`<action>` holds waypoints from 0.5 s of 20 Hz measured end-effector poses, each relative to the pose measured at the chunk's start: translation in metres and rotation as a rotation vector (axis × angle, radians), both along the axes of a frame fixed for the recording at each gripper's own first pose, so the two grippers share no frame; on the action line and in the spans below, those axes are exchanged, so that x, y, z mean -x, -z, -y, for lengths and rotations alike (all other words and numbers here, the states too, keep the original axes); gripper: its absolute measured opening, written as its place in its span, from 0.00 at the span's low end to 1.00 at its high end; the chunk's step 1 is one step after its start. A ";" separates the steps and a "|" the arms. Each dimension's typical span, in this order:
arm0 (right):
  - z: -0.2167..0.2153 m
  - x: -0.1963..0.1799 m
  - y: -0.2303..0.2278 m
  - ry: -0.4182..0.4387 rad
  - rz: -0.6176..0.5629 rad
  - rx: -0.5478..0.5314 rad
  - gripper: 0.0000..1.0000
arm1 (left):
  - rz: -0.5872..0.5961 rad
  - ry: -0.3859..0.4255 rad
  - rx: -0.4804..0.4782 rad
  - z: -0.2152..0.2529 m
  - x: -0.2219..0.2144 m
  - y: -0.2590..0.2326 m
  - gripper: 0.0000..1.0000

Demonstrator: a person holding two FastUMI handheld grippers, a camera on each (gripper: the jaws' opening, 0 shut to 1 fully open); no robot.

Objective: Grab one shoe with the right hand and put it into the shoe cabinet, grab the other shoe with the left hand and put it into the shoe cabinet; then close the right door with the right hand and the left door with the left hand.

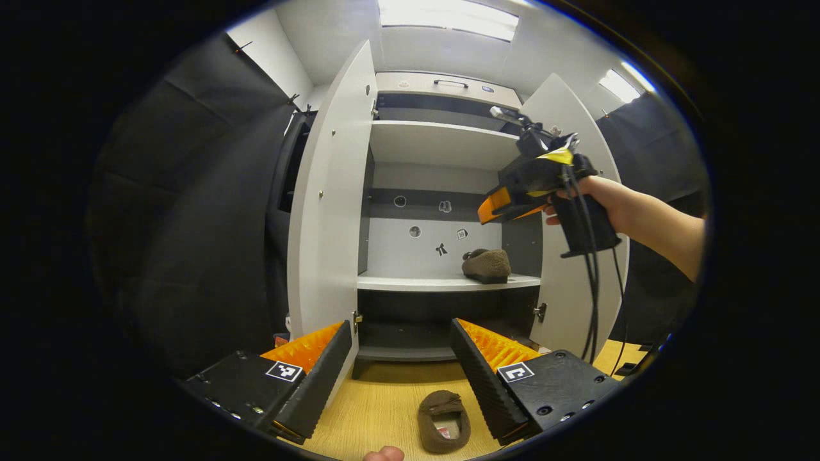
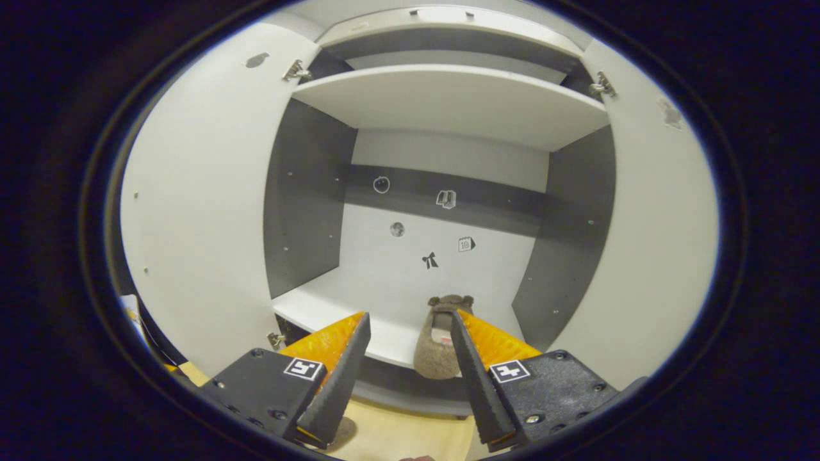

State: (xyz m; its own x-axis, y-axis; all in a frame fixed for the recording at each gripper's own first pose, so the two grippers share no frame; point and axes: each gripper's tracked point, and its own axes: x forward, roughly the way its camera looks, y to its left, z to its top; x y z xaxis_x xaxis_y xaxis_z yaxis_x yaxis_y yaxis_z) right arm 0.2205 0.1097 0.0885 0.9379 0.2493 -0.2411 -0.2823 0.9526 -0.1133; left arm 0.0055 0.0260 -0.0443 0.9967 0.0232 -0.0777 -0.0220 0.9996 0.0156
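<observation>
One brown fuzzy slipper [image 1: 487,266] lies on the middle shelf [image 1: 410,282] of the open shoe cabinet, toward its right side. The other slipper [image 1: 444,421] rests on the wooden floor [image 1: 378,403] in front of the cabinet, just below and between my left gripper's open fingers. My left gripper [image 1: 401,325] holds nothing. A hand carries my right gripper [image 1: 488,212] above the shelved slipper, pointing into the cabinet. In the right gripper view, my right gripper [image 2: 410,316] is open and empty. The shelved slipper [image 2: 435,349] lies beyond it, partly hidden by one finger.
Both cabinet doors stand wide open: the left door [image 1: 327,205] and the right door [image 1: 564,294]. An upper shelf [image 1: 435,144] and a low bottom compartment [image 1: 410,333] also sit inside. Cables [image 1: 592,288] hang from the right gripper. Black cloth walls flank the cabinet.
</observation>
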 end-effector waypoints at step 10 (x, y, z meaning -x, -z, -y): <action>0.061 0.134 0.123 0.149 0.035 -0.150 0.81 | -0.039 0.071 -0.009 0.028 0.007 0.017 0.95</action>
State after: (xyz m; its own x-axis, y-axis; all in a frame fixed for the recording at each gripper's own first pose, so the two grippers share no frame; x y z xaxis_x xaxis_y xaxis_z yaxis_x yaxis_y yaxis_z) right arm 0.0866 0.0486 -0.0348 0.9743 0.1377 -0.1785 -0.1353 0.9905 0.0259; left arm -0.0018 -0.0020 -0.0617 0.9921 -0.0463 -0.1164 0.0494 0.9985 0.0237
